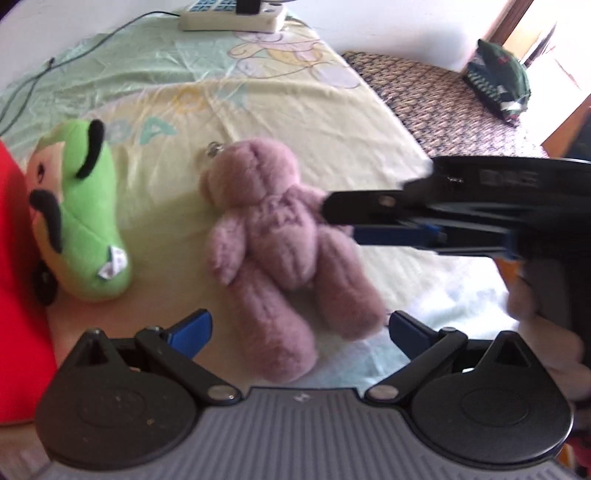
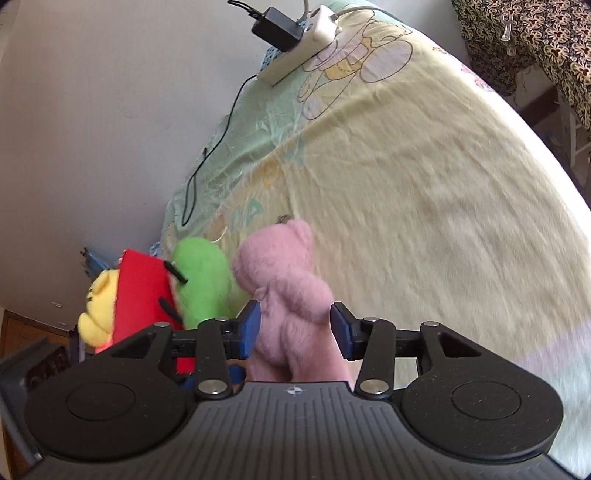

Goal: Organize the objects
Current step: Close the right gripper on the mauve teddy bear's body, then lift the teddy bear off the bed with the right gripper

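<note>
A pink teddy bear lies on its back on the pale yellow bedsheet, head toward the far side. My left gripper is open, its blue fingers either side of the bear's legs without touching them. My right gripper reaches in from the right, turned on its side. In the right wrist view the right gripper is shut on the bear, with the blue pads against its body. A green plush lies left of the bear, beside a red plush.
A white power strip with a black charger sits at the bed's far end, its cable trailing along the wall. A yellow plush lies behind the red one. A patterned woven cover and a dark green item lie far right.
</note>
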Action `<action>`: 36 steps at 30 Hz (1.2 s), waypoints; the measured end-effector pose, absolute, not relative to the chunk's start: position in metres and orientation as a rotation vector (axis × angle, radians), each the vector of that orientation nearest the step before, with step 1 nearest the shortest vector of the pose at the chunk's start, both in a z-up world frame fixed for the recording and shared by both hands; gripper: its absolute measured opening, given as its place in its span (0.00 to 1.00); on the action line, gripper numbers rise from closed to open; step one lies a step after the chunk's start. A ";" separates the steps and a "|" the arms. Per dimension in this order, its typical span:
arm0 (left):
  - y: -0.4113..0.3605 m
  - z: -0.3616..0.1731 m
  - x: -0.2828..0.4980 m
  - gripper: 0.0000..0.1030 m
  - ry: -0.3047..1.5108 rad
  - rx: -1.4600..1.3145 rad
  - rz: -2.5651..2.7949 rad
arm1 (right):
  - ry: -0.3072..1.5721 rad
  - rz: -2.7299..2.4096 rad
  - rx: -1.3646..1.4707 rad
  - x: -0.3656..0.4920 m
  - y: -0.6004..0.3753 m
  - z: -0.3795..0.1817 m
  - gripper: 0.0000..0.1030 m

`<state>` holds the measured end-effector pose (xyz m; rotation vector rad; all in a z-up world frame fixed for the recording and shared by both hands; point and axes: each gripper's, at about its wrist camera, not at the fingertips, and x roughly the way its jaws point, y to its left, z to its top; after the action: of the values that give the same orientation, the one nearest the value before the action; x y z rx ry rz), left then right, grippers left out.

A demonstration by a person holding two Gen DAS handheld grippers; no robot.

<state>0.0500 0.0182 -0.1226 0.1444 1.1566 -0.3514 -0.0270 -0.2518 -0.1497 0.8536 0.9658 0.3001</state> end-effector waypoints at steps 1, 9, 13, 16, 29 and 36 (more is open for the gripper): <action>0.021 -0.122 0.052 0.98 1.162 0.116 -0.367 | 0.969 0.302 0.856 -0.023 -0.252 -0.153 0.45; 0.018 -0.137 0.086 0.98 1.184 0.004 -0.358 | 1.016 0.413 0.907 -0.011 -0.237 -0.170 0.43; 0.021 -0.143 0.091 0.98 1.196 -0.008 -0.349 | 1.027 0.448 0.897 -0.008 -0.227 -0.170 0.40; 0.020 -0.143 0.094 0.98 1.195 -0.004 -0.356 | 1.041 0.448 0.921 -0.004 -0.228 -0.174 0.40; 0.013 -0.145 0.084 0.91 1.203 0.036 -0.398 | 1.055 0.437 0.946 -0.025 -0.233 -0.170 0.39; 0.012 -0.146 0.061 0.91 1.237 0.051 -0.407 | 1.097 0.427 0.916 -0.048 -0.226 -0.163 0.39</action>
<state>0.0613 0.0121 -0.1461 0.0509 1.2366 -0.4070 -0.0478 -0.2256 -0.1629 0.9164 1.0966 0.4269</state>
